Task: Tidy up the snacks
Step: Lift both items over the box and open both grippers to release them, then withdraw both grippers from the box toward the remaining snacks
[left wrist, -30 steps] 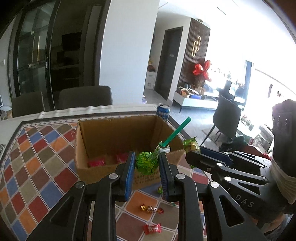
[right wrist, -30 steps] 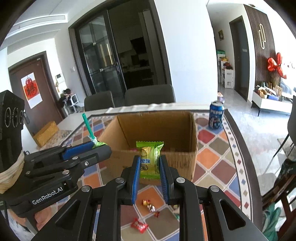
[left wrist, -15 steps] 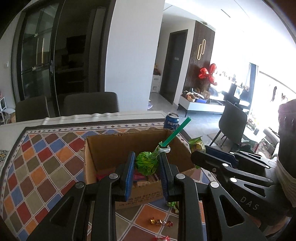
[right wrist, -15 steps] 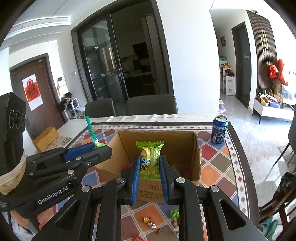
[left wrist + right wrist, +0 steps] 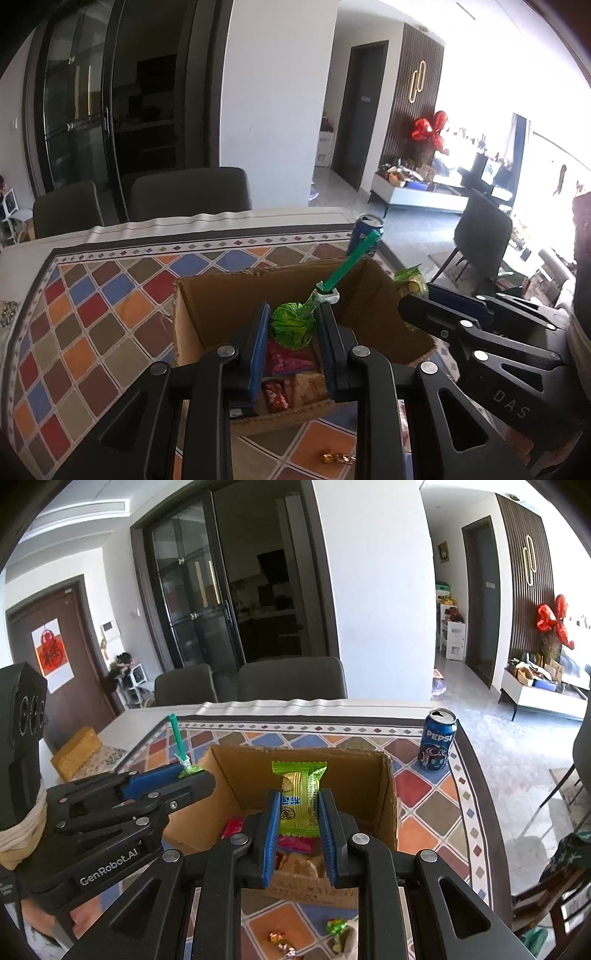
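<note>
My left gripper (image 5: 293,325) is shut on a green-wrapped lollipop (image 5: 293,326) with a green stick, held over the open cardboard box (image 5: 207,314). My right gripper (image 5: 297,808) is shut on a green snack packet (image 5: 298,797), upright above the same box (image 5: 369,786). Red packets (image 5: 286,360) lie on the box floor. Each gripper shows in the other's view: the right one (image 5: 413,299) at the box's right side, the left one (image 5: 192,775) at its left rim with the lollipop stick (image 5: 176,742) rising from it.
A blue Pepsi can (image 5: 437,744) stands on the checked tablecloth (image 5: 424,786) right of the box. Loose wrapped candies (image 5: 282,941) lie in front of the box. Two dark chairs (image 5: 291,679) stand behind the table. A yellow block (image 5: 75,753) lies at the far left.
Both grippers have risen and moved forward with their snacks, from in front of the box to above its opening. The box's inside with its packets now shows below them.
</note>
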{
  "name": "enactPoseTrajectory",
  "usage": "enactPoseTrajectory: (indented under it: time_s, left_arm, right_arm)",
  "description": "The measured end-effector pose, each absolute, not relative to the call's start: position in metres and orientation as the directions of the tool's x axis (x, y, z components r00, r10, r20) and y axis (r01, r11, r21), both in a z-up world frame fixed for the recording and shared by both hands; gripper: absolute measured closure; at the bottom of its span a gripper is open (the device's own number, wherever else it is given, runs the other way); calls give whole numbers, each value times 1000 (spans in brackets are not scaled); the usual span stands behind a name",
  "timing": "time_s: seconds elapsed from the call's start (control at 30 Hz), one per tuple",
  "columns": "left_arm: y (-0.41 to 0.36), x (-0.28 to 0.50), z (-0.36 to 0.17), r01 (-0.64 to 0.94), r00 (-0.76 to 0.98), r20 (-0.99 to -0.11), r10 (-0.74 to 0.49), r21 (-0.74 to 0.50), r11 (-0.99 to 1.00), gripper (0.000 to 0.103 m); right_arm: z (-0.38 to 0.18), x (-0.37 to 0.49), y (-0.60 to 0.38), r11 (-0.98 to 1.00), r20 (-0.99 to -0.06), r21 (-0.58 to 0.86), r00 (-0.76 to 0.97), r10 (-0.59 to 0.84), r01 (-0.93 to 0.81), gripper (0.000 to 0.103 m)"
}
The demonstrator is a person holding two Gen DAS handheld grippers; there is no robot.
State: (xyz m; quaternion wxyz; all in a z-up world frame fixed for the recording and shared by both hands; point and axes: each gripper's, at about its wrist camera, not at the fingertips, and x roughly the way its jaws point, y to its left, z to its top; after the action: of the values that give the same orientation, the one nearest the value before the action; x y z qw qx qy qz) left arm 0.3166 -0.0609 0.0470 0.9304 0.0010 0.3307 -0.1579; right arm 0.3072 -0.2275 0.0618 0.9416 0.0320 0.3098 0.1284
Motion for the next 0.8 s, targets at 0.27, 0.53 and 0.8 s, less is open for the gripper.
enactPoseTrajectory:
  time_s: [0.27,0.53,0.8]
  left_arm:
    - [-60,304,52,260,766,-600,-232,-41,965,56]
    - [-66,278,53,263,766,-600,-230,-34,964,49]
    - [-80,254,39,289,742,-623,-249,-38,957,49]
  right_arm:
    - [59,311,-234,979,-583,130,786,206,-160,61]
    - [58,289,-245,978,-584,150,786,206,-145,61]
    - [51,264,-257,982,-596,142,781,186,-126,61]
